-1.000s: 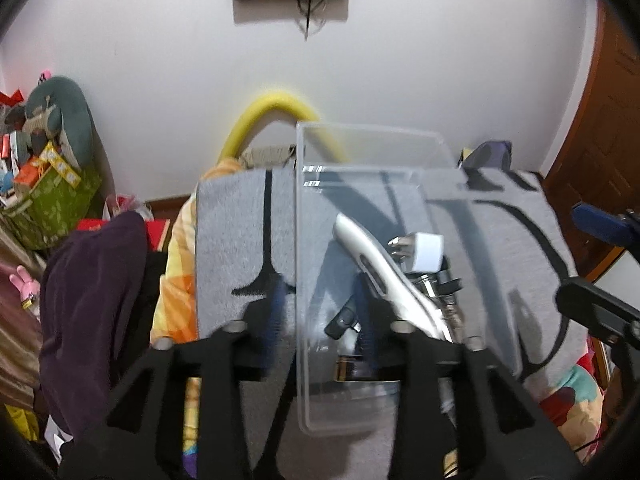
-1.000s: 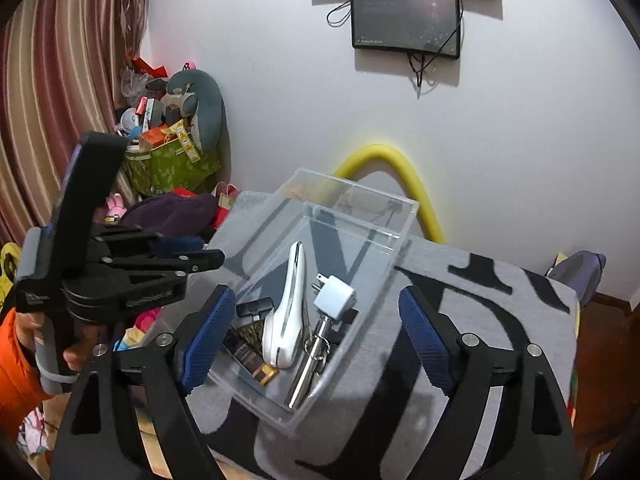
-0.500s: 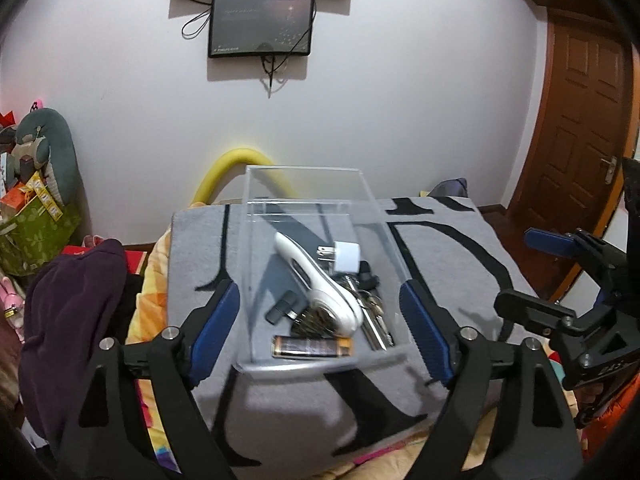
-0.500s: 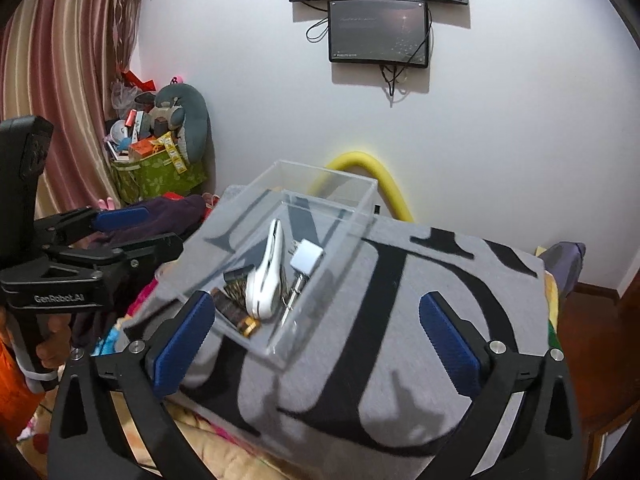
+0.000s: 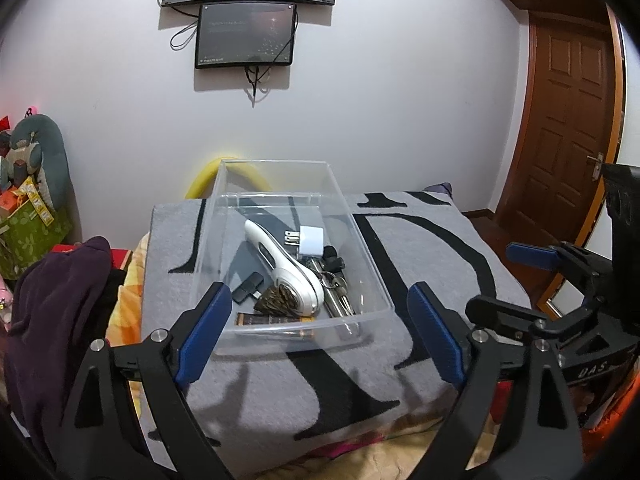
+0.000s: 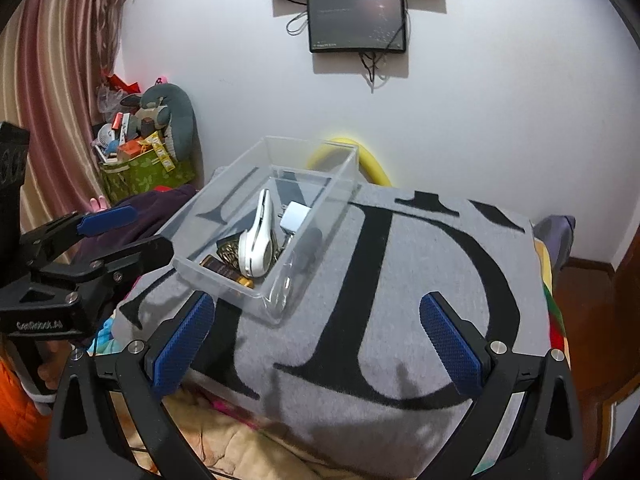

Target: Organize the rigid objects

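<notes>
A clear plastic box (image 5: 362,256) (image 6: 224,284) sits on a grey blanket with black letters (image 5: 420,248) (image 6: 400,280). In it lie a white handheld device (image 5: 288,268) (image 6: 258,236), a white plug adapter (image 5: 311,240) (image 6: 294,216), keys (image 5: 336,284), a small black piece (image 5: 248,286) and a dark battery (image 5: 272,320). My left gripper (image 5: 320,332) is open and empty, held back from the box's near end; it also shows in the right wrist view (image 6: 120,232). My right gripper (image 6: 316,336) is open and empty over the blanket, right of the box, and shows in the left wrist view (image 5: 516,284).
A dark purple cloth (image 5: 56,296) lies left of the blanket. A green bag of clutter and a grey plush (image 6: 152,148) stand at the far left. A yellow hoop (image 6: 372,160) leans on the wall behind. A wooden door (image 5: 568,128) is at the right.
Both grippers have pulled back and up from the box. The left gripper's fingers, near the box's left wall a second ago, now stand wide apart. The box stays on the blanket.
</notes>
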`<action>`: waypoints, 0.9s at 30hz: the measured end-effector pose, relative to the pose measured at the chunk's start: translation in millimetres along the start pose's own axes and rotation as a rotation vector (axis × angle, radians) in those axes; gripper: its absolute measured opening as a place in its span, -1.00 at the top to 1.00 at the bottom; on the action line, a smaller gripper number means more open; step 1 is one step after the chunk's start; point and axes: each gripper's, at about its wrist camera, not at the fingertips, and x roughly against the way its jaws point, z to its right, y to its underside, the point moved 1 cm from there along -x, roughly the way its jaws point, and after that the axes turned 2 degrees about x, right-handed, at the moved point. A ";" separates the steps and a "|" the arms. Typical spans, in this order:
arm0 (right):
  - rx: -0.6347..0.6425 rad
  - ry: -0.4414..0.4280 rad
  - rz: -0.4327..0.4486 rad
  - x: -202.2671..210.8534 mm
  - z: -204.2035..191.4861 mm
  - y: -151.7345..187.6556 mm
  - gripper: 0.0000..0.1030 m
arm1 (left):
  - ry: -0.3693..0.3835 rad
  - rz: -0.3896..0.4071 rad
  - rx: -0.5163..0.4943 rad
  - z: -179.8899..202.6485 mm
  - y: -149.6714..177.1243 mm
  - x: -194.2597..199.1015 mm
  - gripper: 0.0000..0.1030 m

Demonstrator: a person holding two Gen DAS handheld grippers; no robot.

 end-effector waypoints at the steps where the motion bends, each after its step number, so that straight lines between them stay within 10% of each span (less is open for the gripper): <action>1: -0.006 0.002 -0.001 0.3 1.1 0.9 -0.99 | 0.000 -0.001 -0.001 0.3 0.7 -0.4 -0.75; 27: -0.013 0.007 0.019 11.8 -1.6 0.7 -0.99 | 0.004 0.000 -0.004 3.4 0.6 -1.4 -0.77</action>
